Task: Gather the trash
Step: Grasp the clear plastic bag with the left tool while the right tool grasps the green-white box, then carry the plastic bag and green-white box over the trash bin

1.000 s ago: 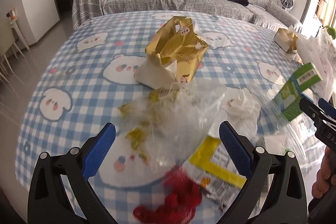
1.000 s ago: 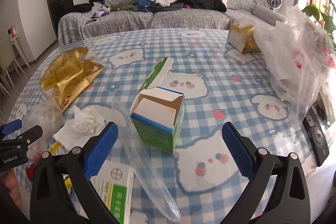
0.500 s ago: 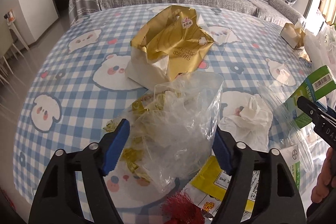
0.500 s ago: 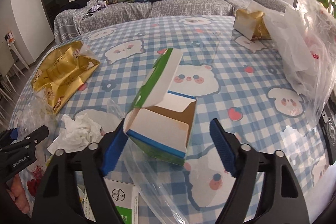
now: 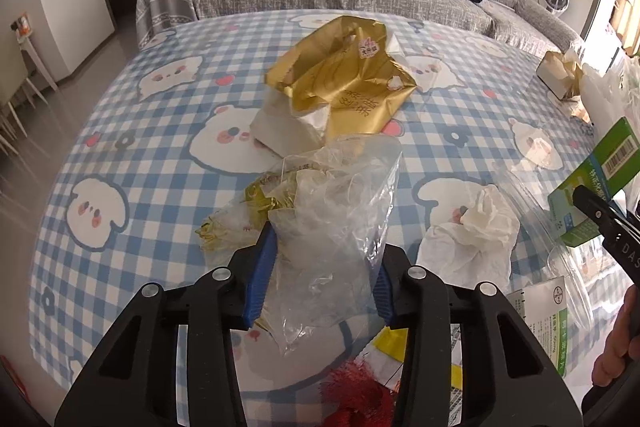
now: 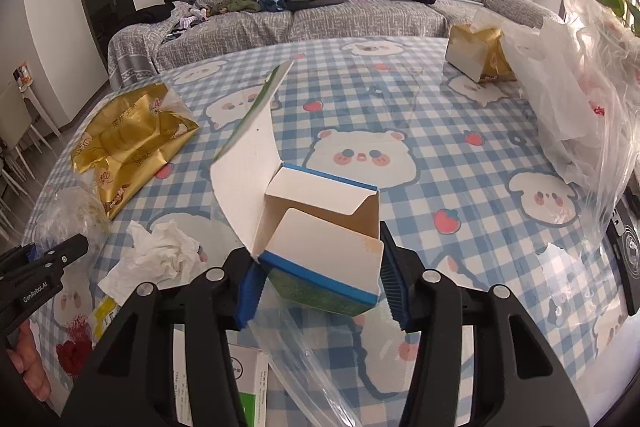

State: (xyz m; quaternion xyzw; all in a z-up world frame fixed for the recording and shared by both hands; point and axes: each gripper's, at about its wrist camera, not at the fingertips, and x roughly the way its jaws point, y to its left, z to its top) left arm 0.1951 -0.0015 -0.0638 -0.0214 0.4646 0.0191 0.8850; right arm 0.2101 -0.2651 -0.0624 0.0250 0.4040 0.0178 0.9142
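- My left gripper (image 5: pixel 320 281) is closing; the crumpled clear plastic bag (image 5: pixel 336 223) sits between the pads at the near table edge. I should squeeze gently so it bunches instead of slipping.
- My right gripper (image 6: pixel 318 279) is closing on the open green carton (image 6: pixel 324 251), pads touching its sides; best grip its body, not the flap.
- Farther left, the gold bag (image 6: pixel 128 143) waits.
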